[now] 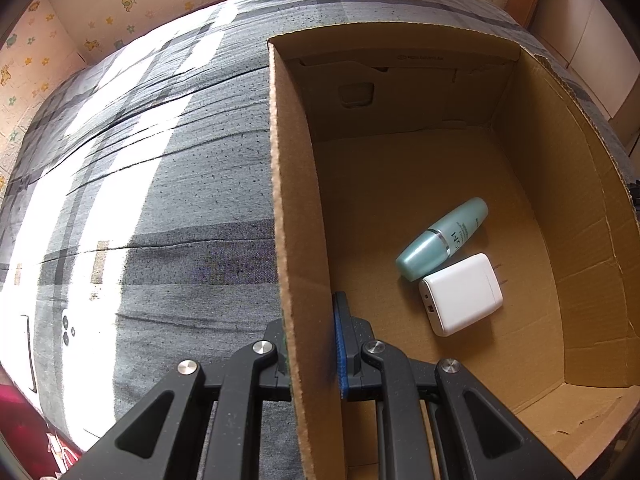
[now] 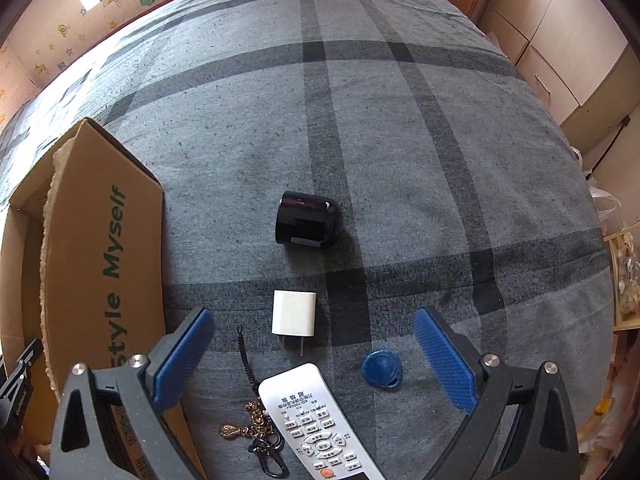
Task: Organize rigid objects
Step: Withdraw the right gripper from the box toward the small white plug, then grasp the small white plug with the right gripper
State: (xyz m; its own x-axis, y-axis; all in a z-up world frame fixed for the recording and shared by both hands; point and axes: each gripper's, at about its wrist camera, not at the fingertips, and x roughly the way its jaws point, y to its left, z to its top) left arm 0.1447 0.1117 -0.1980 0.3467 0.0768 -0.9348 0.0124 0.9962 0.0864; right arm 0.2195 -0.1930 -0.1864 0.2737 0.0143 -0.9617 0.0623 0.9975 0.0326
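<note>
Two clutter pieces, keychain (image 2: 256,420) and blue cap (image 2: 382,369), beside remote (image 2: 320,424).

The left wrist camera is sitting just behind the left tool (image 1: 312,344) and is looking steeply down along its 2 fingers, very near the left wall of the cardboard box (image 1: 298,240). It is taking in the box's inside on the right and the plaid-covered bed (image 1: 160,200) on the left, with the papered wall far off at the top. The right wrist camera is riding behind the right tool (image 2: 316,354), also facing steeply down, close above the bed (image 2: 400,140). Both views are sharing the bed cover, the far wall and the box (image 2: 100,260), which is showing its outer right side at the left of the right view.
</note>
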